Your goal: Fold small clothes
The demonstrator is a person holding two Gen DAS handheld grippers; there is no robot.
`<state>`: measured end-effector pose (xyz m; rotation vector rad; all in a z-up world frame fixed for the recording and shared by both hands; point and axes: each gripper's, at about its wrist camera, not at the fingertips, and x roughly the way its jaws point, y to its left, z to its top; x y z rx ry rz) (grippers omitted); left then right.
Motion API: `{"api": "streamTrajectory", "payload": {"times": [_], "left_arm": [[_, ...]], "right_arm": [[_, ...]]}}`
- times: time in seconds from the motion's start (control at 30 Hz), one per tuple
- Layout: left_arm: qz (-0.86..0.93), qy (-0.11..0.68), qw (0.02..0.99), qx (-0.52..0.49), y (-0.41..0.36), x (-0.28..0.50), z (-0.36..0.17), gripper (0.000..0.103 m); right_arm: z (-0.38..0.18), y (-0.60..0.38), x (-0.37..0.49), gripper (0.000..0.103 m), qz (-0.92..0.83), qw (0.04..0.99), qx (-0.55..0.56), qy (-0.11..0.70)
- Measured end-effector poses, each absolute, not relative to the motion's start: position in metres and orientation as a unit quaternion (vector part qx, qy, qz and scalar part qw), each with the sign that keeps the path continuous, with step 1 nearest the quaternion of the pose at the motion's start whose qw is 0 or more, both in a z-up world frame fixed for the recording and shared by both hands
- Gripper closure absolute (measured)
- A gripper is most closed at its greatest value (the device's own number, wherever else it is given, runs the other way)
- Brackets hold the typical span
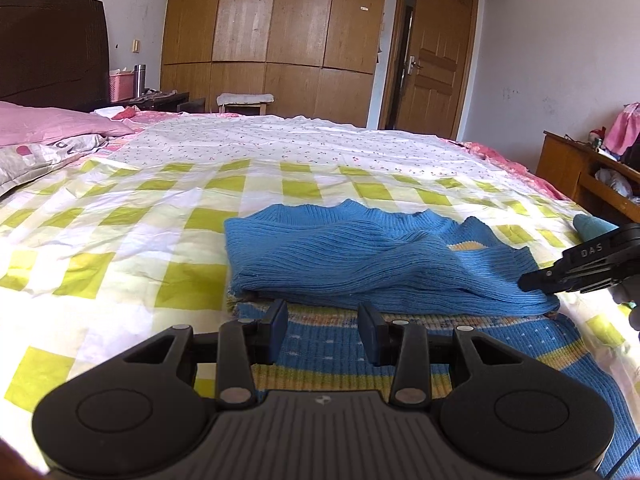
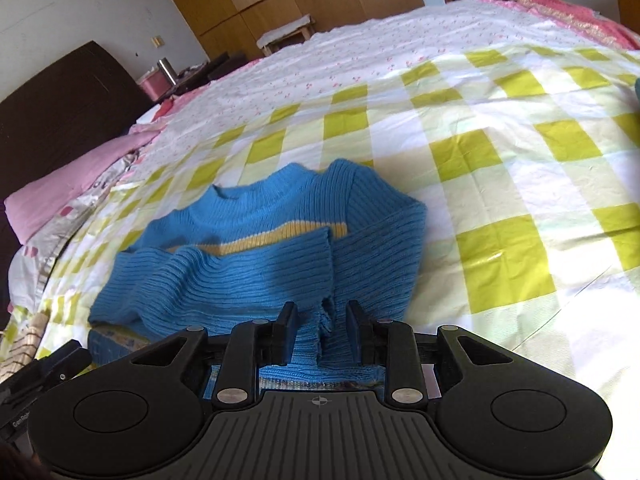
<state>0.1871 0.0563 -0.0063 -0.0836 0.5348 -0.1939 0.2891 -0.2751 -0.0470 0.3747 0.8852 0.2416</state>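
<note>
"DAS" on right gripper

Bright daylight is flooding the checked sheet, glaring white at the right of both views. The blue sweater is lying partly in soft shadow. Fisheye distortion is bending the wardrobe, and dark vignetting is creeping into the corners.

A sunlit bed in checked sheets faces a wooden wardrobe, door and white walls.
</note>
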Motion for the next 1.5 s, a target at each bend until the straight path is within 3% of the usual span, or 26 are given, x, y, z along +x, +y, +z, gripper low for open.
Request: {"api": "streamTrajectory", "payload": {"times": [0.1,0.2,0.43,0.53,0.57,0.77,0.93,1.03,1.33,1.5], "left_arm": [[-0.101,0.266,0.958,-0.028,0.048,0.189,-0.004,0.059],[-0.107,0.258,0.96,-0.016,0.042,0.192,0.003,0.059],[-0.112,0.241,0.964,-0.013,0.034,0.217,0.008,0.058],[-0.095,0.285,0.954,-0.01,0.032,0.243,-0.009,0.058],[-0.083,0.303,0.949,0.006,0.03,0.25,-0.016,0.058],[-0.052,0.312,0.946,0.07,0.032,0.247,-0.023,0.057],[-0.031,0.325,0.943,0.062,0.043,0.248,-0.022,0.057],[-0.007,0.335,0.939,0.076,0.047,0.249,-0.023,0.057],[-0.014,0.301,0.953,0.034,0.063,0.239,-0.005,0.058],[-0.025,0.301,0.952,0.043,0.049,0.256,-0.005,0.058]], "right_arm": [[-0.051,-0.276,0.296,0.078,0.112,0.874,0.202,0.427],[-0.041,-0.287,0.294,0.094,0.116,0.874,0.234,0.409],[-0.019,-0.319,0.281,0.096,0.086,0.899,0.243,0.354],[-0.037,-0.305,0.29,0.095,0.088,0.888,0.203,0.404],[-0.039,-0.298,0.29,0.089,0.084,0.891,0.176,0.41],[-0.019,-0.277,0.269,0.084,0.08,0.923,0.106,0.361],[-0.019,-0.258,0.27,0.075,0.113,0.925,0.085,0.353],[-0.043,-0.253,0.284,0.075,0.096,0.909,0.079,0.397],[-0.018,-0.281,0.281,0.075,0.062,0.929,0.119,0.344],[-0.043,-0.292,0.304,0.073,0.029,0.914,0.13,0.384]]}}
